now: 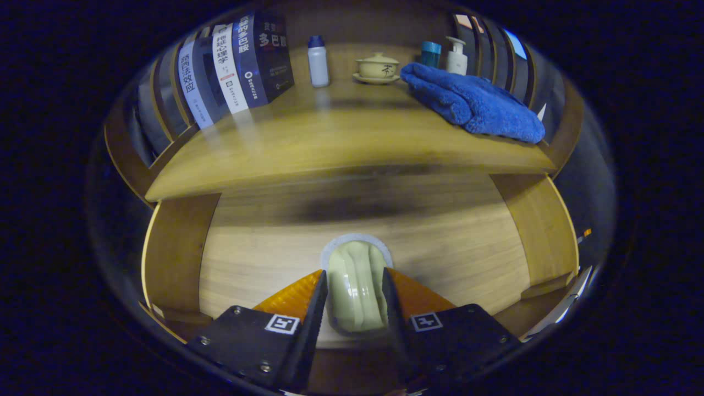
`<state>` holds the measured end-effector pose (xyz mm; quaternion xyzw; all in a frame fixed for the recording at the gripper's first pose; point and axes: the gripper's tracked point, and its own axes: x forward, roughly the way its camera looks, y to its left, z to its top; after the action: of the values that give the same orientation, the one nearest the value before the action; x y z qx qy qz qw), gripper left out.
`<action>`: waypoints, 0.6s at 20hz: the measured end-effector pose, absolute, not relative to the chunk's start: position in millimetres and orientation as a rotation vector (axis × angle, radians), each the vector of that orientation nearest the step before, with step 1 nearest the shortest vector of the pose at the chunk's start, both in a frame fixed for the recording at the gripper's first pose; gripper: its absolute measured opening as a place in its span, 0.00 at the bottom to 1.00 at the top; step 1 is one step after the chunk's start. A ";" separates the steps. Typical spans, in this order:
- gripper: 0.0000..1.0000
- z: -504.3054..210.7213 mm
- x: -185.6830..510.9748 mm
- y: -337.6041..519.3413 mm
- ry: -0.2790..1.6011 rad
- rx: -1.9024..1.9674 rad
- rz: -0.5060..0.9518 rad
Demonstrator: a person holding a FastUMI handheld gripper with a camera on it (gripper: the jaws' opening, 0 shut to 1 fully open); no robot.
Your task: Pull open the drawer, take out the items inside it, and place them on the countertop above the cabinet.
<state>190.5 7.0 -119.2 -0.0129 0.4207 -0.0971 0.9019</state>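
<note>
We see the gripper (pixel 355 294) at six o'clock, its fingers (pixel 316 308) either side of the drawer handle (pixel 356 289), which sits on the drawer front (pixel 451 242). Above it lies the countertop (pixel 341 143). On that top, books (pixel 234 66) stand at ten o'clock, a bottle (pixel 318 61) just right of them, a lidded cup (pixel 377 67) at twelve, and a folded towel (pixel 473 104) at two, with a pump bottle (pixel 456 56) and a small jar (pixel 430 54) behind it.

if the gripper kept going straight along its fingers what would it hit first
The pale green rounded drawer handle already sits between the gripper fingers, so the next thing is probably the light wooden drawer front it is mounted on. Depth is hard to judge, and whether the fingers press the handle is unclear.
</note>
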 end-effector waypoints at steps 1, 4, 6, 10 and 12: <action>0.37 -109.4 189.8 8.3 0.840 -0.030 -0.195; 0.15 -101.3 183.9 7.5 0.780 -0.031 -0.213; 0.07 -84.7 183.5 7.2 0.692 -0.046 -0.213; 0.07 -45.4 167.6 15.4 0.521 -0.055 -0.195; 0.07 -29.0 154.7 19.1 0.452 -0.066 -0.192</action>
<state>154.7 19.1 -29.0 -0.0329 0.2238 -0.0950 0.9694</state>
